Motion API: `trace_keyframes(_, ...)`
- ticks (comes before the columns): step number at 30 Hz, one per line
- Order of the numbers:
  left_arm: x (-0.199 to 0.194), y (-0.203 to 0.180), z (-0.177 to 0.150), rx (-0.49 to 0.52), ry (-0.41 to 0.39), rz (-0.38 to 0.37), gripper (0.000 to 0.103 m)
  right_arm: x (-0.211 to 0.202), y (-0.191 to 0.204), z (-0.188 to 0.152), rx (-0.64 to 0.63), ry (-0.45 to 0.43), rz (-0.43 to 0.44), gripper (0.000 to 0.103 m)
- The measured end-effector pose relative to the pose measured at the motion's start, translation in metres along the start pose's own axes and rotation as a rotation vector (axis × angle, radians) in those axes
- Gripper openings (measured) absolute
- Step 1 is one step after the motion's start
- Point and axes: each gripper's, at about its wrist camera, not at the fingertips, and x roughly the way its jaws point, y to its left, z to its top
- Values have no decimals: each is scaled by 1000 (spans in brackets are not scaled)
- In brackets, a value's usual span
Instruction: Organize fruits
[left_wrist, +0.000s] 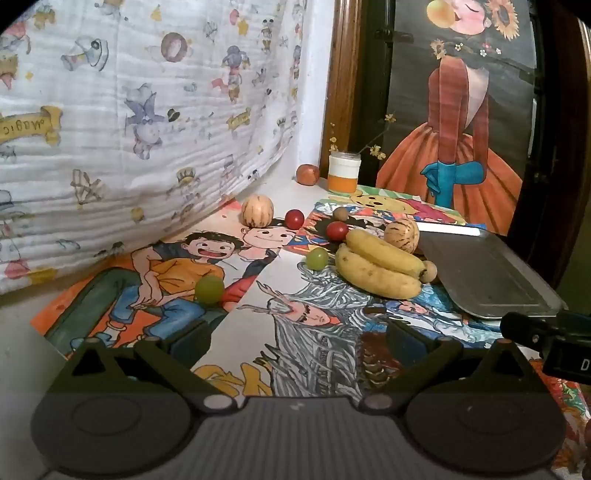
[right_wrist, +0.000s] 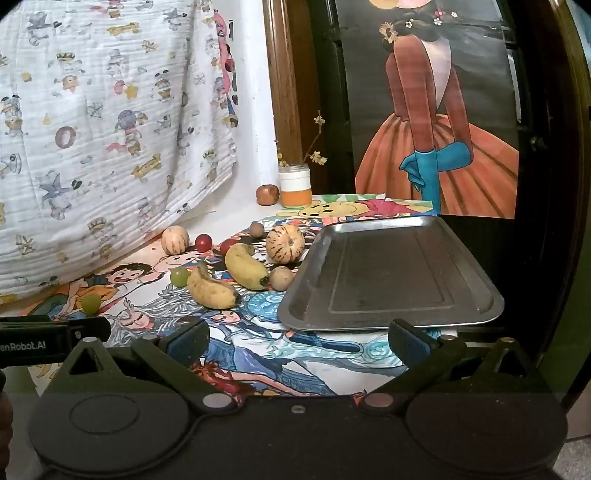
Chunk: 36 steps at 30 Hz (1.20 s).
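Observation:
Fruit lies scattered on a table covered with cartoon drawings. Two bananas (left_wrist: 380, 266) (right_wrist: 245, 266) sit mid-table beside an empty metal tray (left_wrist: 487, 273) (right_wrist: 391, 273). A striped melon (left_wrist: 402, 235) (right_wrist: 285, 243) rests by the tray's far corner, another striped melon (left_wrist: 257, 210) (right_wrist: 175, 240) nearer the cloth. Red fruits (left_wrist: 294, 218) (right_wrist: 203, 242), green grapes (left_wrist: 209, 290) (right_wrist: 179, 277) and small brown fruits (left_wrist: 428, 271) (right_wrist: 281, 277) lie around them. My left gripper (left_wrist: 295, 341) is open above the drawings, nothing between its fingers. My right gripper (right_wrist: 299, 338) is open just before the tray's near edge.
A printed cloth (left_wrist: 140, 122) hangs along the left. At the back stand a white-and-orange jar with twigs (left_wrist: 344, 173) (right_wrist: 294, 188) and a reddish apple (left_wrist: 307, 173) (right_wrist: 267, 194). A painted poster (left_wrist: 454, 122) leans behind the tray. The other gripper's body (left_wrist: 550, 339) (right_wrist: 48, 339) shows at each view's edge.

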Motion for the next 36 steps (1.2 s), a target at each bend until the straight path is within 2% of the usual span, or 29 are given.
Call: trace_keyframes(36,0,-2,-4,-7,18,-14,103,-3,3,0,-15,-8,-1,103)
